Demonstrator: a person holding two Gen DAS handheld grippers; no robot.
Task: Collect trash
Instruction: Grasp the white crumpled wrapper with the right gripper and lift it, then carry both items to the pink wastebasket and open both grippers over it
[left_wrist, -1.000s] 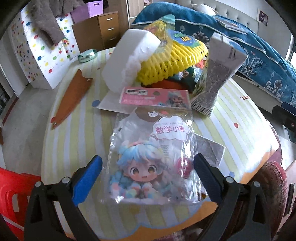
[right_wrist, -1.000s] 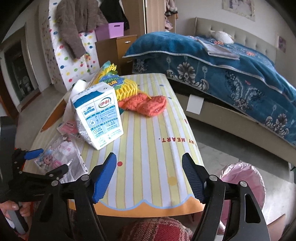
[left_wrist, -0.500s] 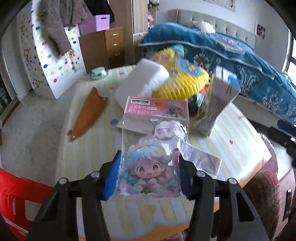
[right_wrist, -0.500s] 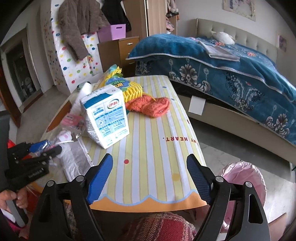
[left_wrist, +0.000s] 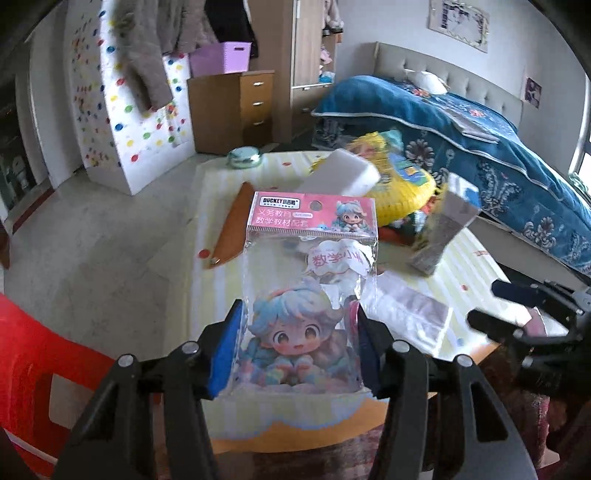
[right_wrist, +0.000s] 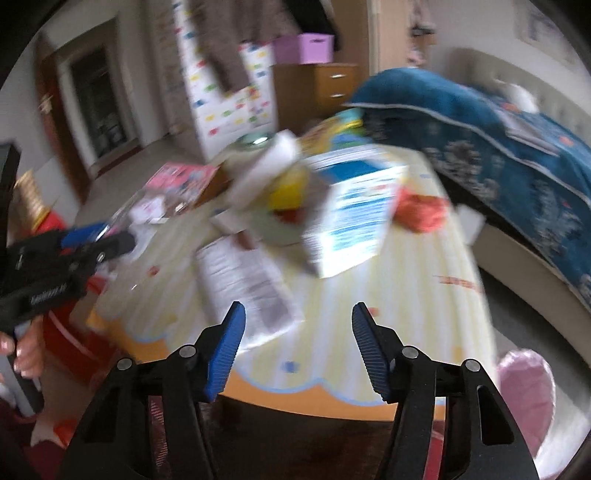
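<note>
My left gripper is shut on a clear plastic packet with a pink header and a cartoon girl, and holds it lifted above the striped table. The packet also shows in the blurred right wrist view, held by the left gripper. My right gripper is open and empty above the table's near edge, over a flat clear wrapper. That wrapper also lies on the table in the left wrist view.
On the table lie a milk carton, a white foam block, a yellow foam net, an orange cloth and an orange strip. A pink-lined bin stands at the right. A red chair is at the left.
The left gripper closed on the cartoon packet and lifted it off the table. The right gripper swung left towards the flat clear wrapper and narrowed somewhat; its view is now blurred.
</note>
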